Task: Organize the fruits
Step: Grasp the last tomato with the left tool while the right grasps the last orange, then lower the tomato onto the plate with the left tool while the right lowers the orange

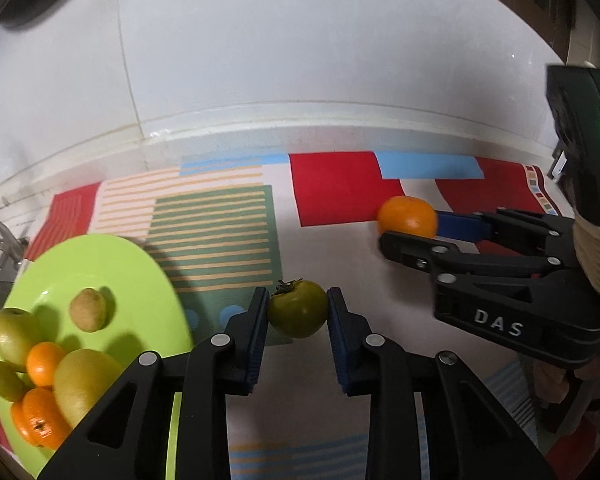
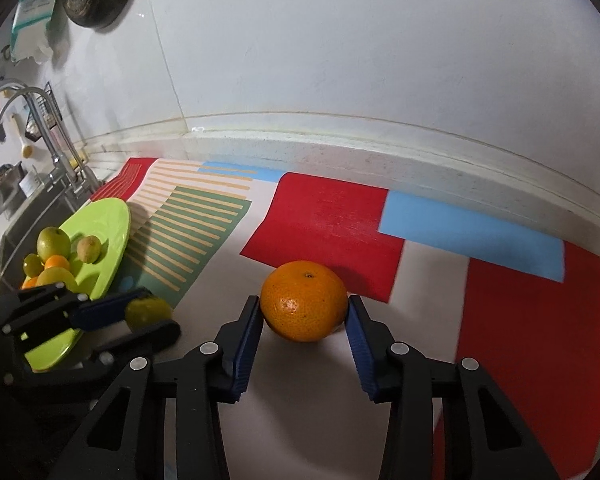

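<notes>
A green persimmon (image 1: pixel 298 314) with a dark calyx sits between the pads of my left gripper (image 1: pixel 298 312), which close on its sides; it also shows in the right wrist view (image 2: pixel 146 312). An orange (image 2: pixel 304 300) sits between the pads of my right gripper (image 2: pixel 304 312), which touch both its sides; it rests on the mat. It also shows in the left wrist view (image 1: pixel 407 216). A lime-green plate (image 1: pixel 140 280) at the left holds several fruits: green apples, oranges, a kiwi (image 1: pixel 89 310).
A colourful patterned mat (image 2: pixel 332 216) covers the counter. A white wall with a raised ledge (image 2: pixel 340 140) runs behind it. A sink with a faucet (image 2: pixel 52 148) lies at the far left, beyond the plate (image 2: pixel 100 220).
</notes>
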`<act>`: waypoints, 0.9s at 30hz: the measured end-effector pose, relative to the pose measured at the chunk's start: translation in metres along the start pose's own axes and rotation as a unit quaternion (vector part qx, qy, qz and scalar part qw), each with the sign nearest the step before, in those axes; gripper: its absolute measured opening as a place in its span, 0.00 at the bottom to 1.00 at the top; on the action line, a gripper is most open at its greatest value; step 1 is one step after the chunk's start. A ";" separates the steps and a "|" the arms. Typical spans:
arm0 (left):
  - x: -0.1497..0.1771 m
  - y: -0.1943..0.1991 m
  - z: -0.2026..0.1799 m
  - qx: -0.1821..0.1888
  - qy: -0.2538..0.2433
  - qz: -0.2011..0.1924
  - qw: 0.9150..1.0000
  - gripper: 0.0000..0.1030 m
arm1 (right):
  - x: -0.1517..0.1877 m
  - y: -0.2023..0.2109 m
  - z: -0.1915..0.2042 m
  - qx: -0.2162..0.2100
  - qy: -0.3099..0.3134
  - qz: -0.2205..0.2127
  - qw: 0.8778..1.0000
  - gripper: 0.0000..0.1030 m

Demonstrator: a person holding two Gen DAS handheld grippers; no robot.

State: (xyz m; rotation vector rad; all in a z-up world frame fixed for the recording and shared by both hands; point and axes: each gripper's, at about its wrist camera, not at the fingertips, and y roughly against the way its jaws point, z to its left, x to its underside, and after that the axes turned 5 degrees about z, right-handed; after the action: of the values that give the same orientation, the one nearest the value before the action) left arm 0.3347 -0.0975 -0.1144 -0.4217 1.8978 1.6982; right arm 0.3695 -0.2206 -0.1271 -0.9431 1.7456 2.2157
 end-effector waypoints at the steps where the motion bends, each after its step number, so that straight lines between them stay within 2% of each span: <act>1: 0.001 0.004 0.000 0.000 0.000 -0.002 1.000 0.28 | 0.001 0.004 0.000 0.002 -0.001 -0.003 1.000 0.42; 12: 0.020 0.051 -0.001 -0.001 0.003 -0.029 1.000 0.28 | 0.018 0.062 0.026 0.016 -0.006 -0.045 0.999 0.42; 27: 0.076 0.123 0.013 -0.008 0.004 -0.054 0.998 0.28 | 0.059 0.127 0.089 0.000 -0.009 -0.073 0.997 0.42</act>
State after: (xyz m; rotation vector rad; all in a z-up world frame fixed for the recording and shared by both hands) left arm 0.2064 -0.0563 -0.0610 -0.5287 1.8332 1.6445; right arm 0.2276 -0.1912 -0.0465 -1.0126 1.6141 2.1264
